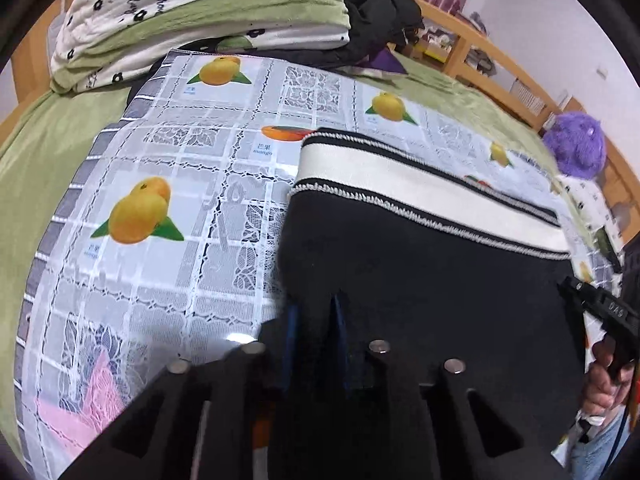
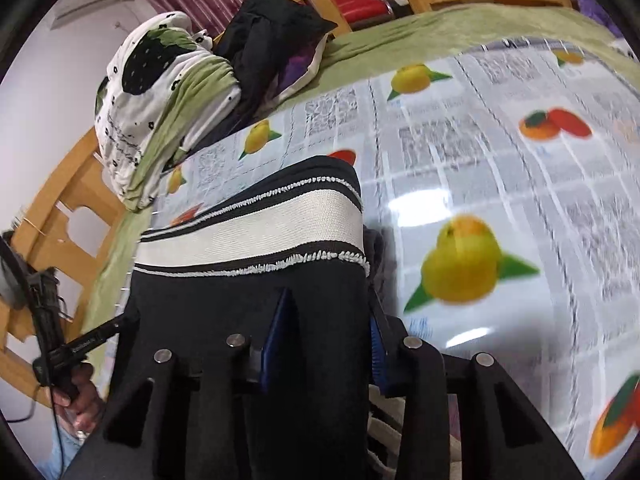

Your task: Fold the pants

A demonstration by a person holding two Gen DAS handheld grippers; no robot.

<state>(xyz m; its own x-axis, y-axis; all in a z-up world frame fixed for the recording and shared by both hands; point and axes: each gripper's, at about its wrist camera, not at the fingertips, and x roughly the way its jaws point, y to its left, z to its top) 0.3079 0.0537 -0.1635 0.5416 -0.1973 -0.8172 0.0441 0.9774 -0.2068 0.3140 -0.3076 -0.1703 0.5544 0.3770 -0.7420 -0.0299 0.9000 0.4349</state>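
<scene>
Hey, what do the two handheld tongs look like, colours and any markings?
Both are matte black plastic with angular cut-out bodies, round silver magnets on top and blue pads inside the fingers. The left tongs and right tongs match. Seen from the left wrist, the right unit's handle carries small white lettering.

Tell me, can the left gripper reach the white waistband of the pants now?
Probably yes. The left gripper sits over the black pants, and the waistband lies straight ahead with nothing between them.
</scene>
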